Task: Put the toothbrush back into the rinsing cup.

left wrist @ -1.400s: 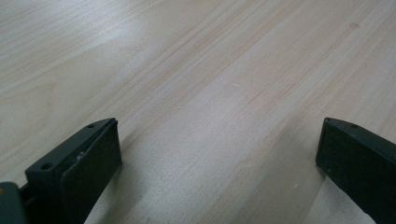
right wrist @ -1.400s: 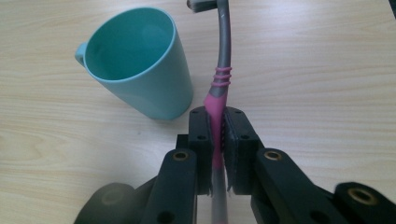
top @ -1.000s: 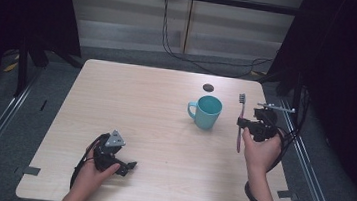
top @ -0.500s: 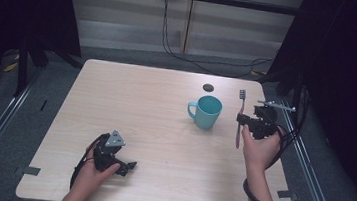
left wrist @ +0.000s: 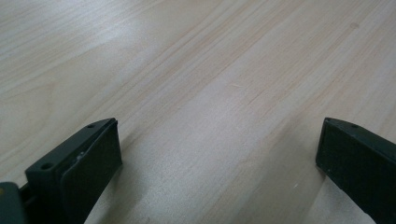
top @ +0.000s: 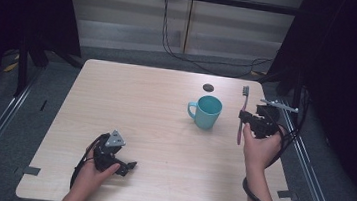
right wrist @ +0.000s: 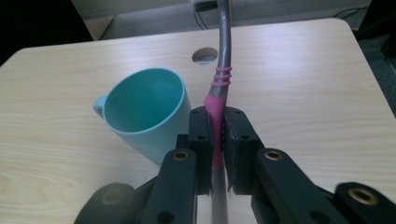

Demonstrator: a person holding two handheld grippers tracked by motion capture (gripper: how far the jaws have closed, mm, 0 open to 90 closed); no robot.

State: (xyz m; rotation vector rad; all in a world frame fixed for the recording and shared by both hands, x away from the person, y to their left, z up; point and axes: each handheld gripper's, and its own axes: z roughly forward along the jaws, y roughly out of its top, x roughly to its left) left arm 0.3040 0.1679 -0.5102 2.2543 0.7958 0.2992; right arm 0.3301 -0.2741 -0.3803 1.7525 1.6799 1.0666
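1. The tabletop (top: 155, 108) is a pale wood-grain square with rounded corners, seen whole in the high view; a small dark round hole (top: 208, 87) sits in it near the far edge, just beyond the cup.
2. The person's forearms come in from the near edge; the left hand (top: 89, 174) rests low on the near-left part of the tabletop, the right hand (top: 260, 149) is raised at the right side.
3. The teal cup (top: 206, 111) stands upright right of centre, its handle turned to the left in the high view; in the right gripper view it stands just left of the jaws with its mouth open to the camera, and nothing shows inside it.
4. The left tool (top: 127, 166) lies near the tabletop with a grey three-cornered plate on top; in the left gripper view its jaws stand wide apart with bare wood between them, released and holding nothing.
5. The right tool (right wrist: 217, 135) is clenched on the toothbrush; the pads press the pink part of the handle from both sides.
6. The toothbrush (top: 242, 114) is held just right of the cup and apart from it; its pink handle hangs nearer the person, its grey neck and bristle head point toward the far edge.
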